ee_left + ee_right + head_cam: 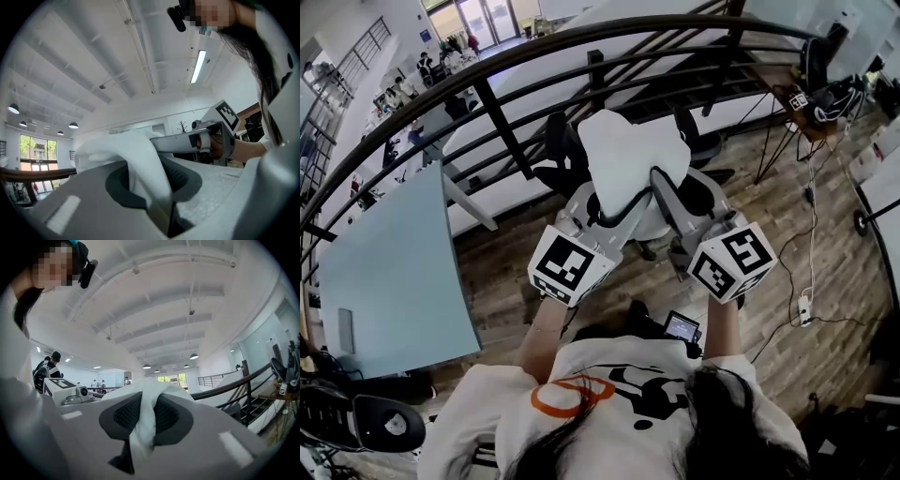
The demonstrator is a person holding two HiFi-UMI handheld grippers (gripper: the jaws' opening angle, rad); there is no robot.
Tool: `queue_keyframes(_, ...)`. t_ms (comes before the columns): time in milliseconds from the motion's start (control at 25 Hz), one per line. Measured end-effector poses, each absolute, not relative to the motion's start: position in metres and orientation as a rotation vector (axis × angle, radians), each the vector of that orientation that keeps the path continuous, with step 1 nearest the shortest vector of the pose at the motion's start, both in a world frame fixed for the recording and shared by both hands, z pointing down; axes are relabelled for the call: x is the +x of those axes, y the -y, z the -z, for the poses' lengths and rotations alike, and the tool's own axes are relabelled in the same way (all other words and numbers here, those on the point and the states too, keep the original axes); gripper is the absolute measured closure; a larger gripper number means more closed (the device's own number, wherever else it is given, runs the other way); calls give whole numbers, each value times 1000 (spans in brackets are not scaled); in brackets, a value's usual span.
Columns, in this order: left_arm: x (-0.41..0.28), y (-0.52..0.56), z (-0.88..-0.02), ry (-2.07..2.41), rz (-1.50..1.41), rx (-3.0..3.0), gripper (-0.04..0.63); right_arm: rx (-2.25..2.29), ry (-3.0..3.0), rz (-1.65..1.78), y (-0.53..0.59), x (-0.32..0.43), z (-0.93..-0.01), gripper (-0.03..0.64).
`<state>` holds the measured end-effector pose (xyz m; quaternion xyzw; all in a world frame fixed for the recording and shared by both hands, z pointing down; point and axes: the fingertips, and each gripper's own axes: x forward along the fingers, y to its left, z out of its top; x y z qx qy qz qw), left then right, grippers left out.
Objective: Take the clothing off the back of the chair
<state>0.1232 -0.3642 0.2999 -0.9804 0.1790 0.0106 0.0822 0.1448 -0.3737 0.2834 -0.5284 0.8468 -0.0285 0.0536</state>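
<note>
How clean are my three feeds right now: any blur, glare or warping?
Head view: fisheye bows the railing; white clothing looks overexposed. Left gripper view: clothing soft, strip light glares. Right gripper view: sharper, dark vignetted corners.

The clothing (630,161) is pinched between the jaws of both claws: the left gripper (605,214) at its left side, the right gripper (667,192) at its right. Just behind them stands the chair (701,195), and farther behind it the railing (534,56). A table (384,272) lies to the left of the left gripper.

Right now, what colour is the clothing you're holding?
The clothing is plain white, clearest in the head view.
</note>
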Motion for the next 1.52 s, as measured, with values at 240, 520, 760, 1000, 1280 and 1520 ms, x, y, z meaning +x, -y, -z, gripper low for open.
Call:
queue_keyframes(240, 107, 350, -262, -465, -110, -2834, 514, -1593, -2541, -21, 359, 128, -250, 535)
queue_keyframes(520, 82, 324, -249, -405, -172, -2815, 514, -1617, -2492, -80, 333, 104, -236, 535)
queue_keyframes(760, 52, 304, -246, -350, -217, -2834, 514, -1653, -2444, -103, 311, 74, -233, 535)
queue_keyframes(1000, 34, 291, -246, -337, -242, -2860, 514, -1680, -2438, -107, 297, 57, -232, 535)
queue_keyframes(1280, 25, 278, -241, -352, -226, -2813, 514, -1648, -2447, -133, 284, 48, -223, 535)
queue_keyframes(1520, 25, 253, -225, -393, -248, -2782, 515, -1584, -2451, -183, 258, 48, -206, 535)
